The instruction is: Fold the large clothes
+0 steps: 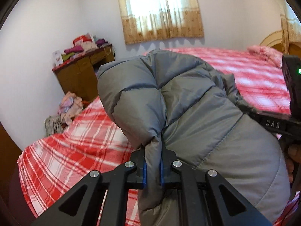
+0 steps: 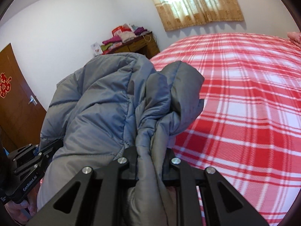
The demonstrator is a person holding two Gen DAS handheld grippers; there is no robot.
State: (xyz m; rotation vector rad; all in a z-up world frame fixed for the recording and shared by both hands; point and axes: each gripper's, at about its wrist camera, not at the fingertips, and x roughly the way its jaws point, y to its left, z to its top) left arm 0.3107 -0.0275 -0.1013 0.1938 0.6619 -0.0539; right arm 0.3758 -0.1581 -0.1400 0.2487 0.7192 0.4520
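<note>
A grey quilted puffer jacket (image 1: 188, 98) hangs bunched between both grippers above the bed. My left gripper (image 1: 152, 166) is shut on a pinched fold of the jacket, blue pads pressing its sides. In the right wrist view the same jacket (image 2: 97, 101) fills the left and middle. My right gripper (image 2: 150, 162) is shut on a thick gathered fold of it. The other gripper shows at each view's edge: the right one (image 1: 278, 124) at the far right, the left one (image 2: 32, 162) at the lower left, held by a hand.
A bed with a red and white plaid sheet (image 2: 244, 98) lies under and beyond the jacket. A wooden desk (image 1: 82, 75) piled with folded clothes stands by the wall. Loose clothes (image 1: 69, 107) lie by the bed. A curtained window (image 1: 161, 9) and a brown door (image 2: 17, 98) border the room.
</note>
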